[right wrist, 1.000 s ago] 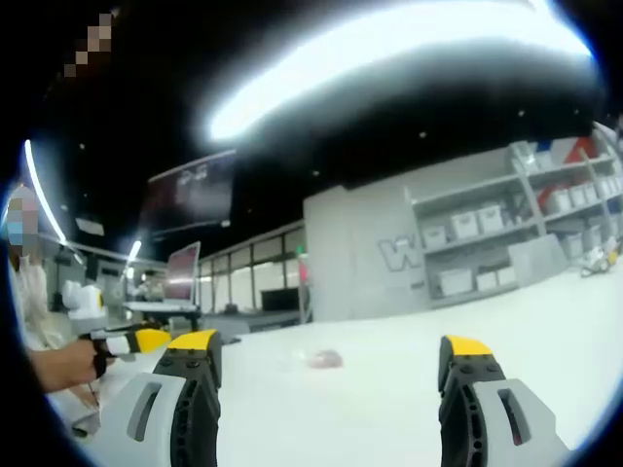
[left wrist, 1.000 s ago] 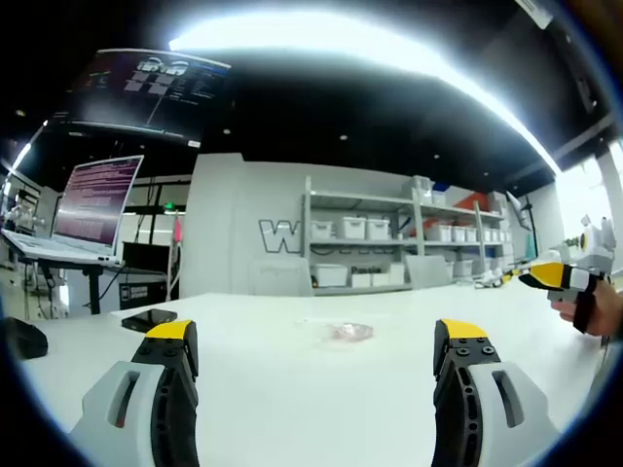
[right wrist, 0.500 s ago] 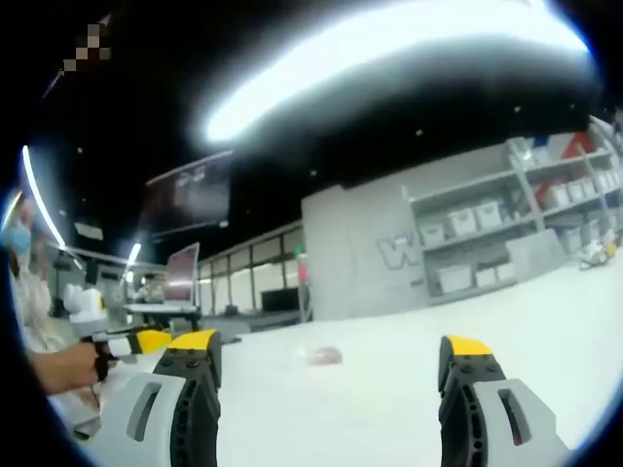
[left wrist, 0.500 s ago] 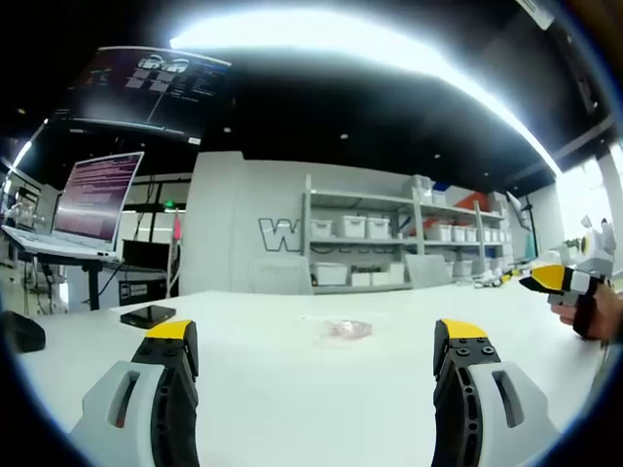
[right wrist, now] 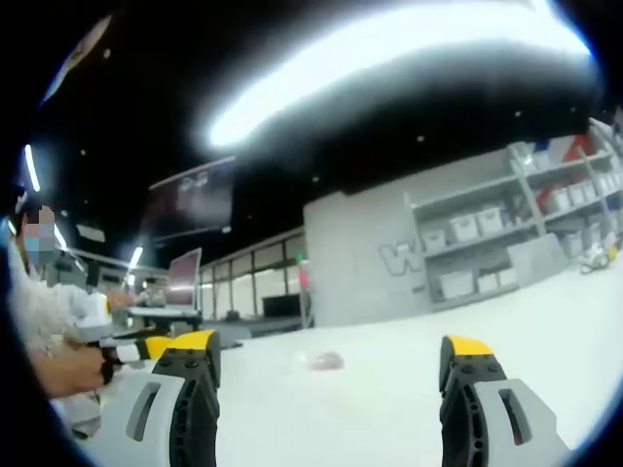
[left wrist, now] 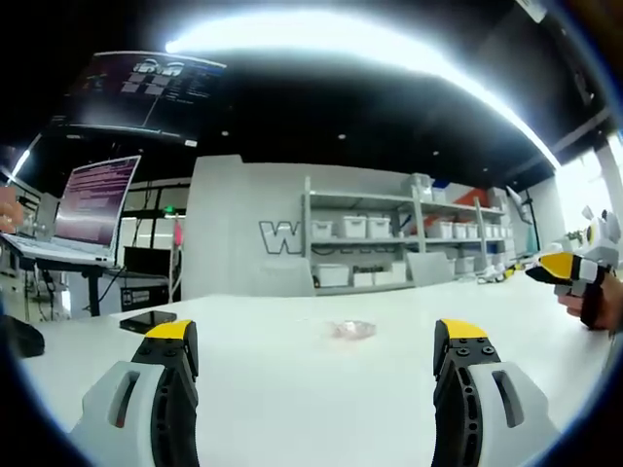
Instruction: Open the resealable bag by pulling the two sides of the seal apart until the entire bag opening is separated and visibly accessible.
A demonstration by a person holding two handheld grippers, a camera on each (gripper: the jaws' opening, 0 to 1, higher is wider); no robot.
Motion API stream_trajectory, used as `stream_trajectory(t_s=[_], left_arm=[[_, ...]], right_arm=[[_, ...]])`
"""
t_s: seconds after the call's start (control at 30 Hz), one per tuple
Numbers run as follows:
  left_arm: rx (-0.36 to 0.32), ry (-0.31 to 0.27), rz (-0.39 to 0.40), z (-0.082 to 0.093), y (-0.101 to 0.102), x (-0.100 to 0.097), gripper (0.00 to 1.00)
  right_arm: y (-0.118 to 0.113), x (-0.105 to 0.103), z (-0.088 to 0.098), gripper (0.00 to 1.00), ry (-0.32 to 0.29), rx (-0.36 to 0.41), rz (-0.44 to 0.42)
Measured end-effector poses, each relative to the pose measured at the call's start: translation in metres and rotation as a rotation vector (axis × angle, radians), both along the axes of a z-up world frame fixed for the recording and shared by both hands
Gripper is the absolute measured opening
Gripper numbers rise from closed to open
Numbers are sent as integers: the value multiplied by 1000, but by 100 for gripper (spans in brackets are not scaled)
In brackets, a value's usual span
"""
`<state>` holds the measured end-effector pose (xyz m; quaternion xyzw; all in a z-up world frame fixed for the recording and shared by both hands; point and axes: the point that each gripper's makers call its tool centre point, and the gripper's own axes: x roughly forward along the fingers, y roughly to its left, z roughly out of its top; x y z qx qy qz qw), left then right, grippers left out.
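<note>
A small clear resealable bag (left wrist: 350,330) with something pinkish inside lies flat on the white table (left wrist: 292,379), well ahead of both grippers. In the left gripper view my left gripper (left wrist: 316,336) stands open, its jaws wide apart with nothing between them, and the bag is seen in the gap far beyond. The right gripper's yellow tip (left wrist: 565,268) enters from the right, held by a hand. In the right gripper view my right gripper (right wrist: 329,348) is open too, with the bag (right wrist: 326,361) far ahead. The left gripper (right wrist: 146,345) shows at the left.
A dark phone (left wrist: 148,319) lies on the table at the left, with a black object (left wrist: 19,339) at the far left edge. A laptop (left wrist: 92,202) stands on a separate desk. Shelves with white bins (left wrist: 389,248) line the back wall. A person (right wrist: 44,311) is at the left.
The bag has not moved. Both views shifted slightly with the hands. The right gripper's tip sits a little higher and further right in the left gripper view.
</note>
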<state>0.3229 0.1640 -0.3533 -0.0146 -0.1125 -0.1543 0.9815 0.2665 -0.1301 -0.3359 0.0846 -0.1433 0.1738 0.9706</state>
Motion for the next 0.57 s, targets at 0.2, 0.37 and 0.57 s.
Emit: stream_trajectory(t_s=[0.2, 0.37, 0.57], left_arm=[[5, -37, -5, 5, -1, -4, 99], [-4, -50, -10, 7, -1, -6, 99], [-24, -40, -26, 7, -1, -5, 99]], right_arm=[[0, -1, 1, 95, -9, -4, -2], [1, -1, 1, 95, -8, -10, 1], [1, -1, 0, 95, -8, -9, 5]])
